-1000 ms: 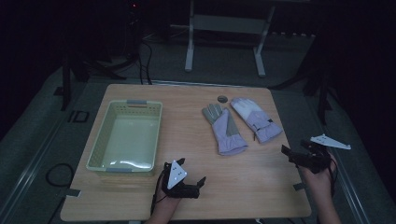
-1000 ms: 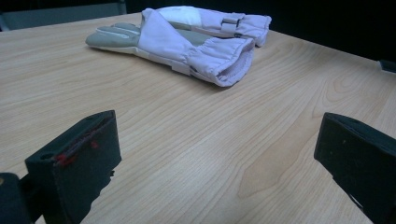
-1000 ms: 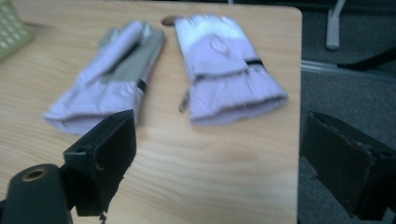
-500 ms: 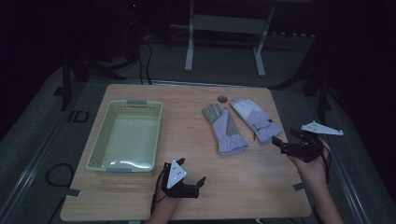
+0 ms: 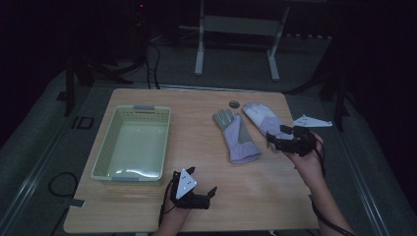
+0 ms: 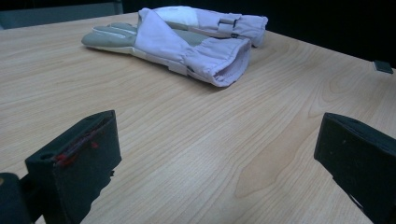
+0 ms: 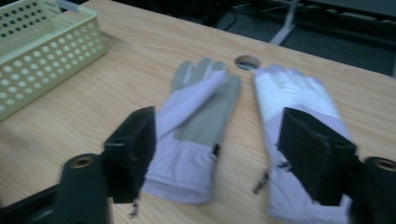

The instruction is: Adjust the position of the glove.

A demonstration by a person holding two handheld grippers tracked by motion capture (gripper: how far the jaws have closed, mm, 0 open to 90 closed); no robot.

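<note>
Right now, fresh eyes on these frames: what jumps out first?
Two lilac gloves lie side by side right of the table's middle: the left glove palm up, showing grey, the right glove pale. The right gripper hovers at the right glove's cuff, its jaws just closing with nothing pinched yet. A pale green perforated basket sits on the left of the table, and the left gripper rests open near the front edge.

Lilac-and-grey gloves (image 5: 246, 132), pale green basket (image 5: 132, 147)
</note>
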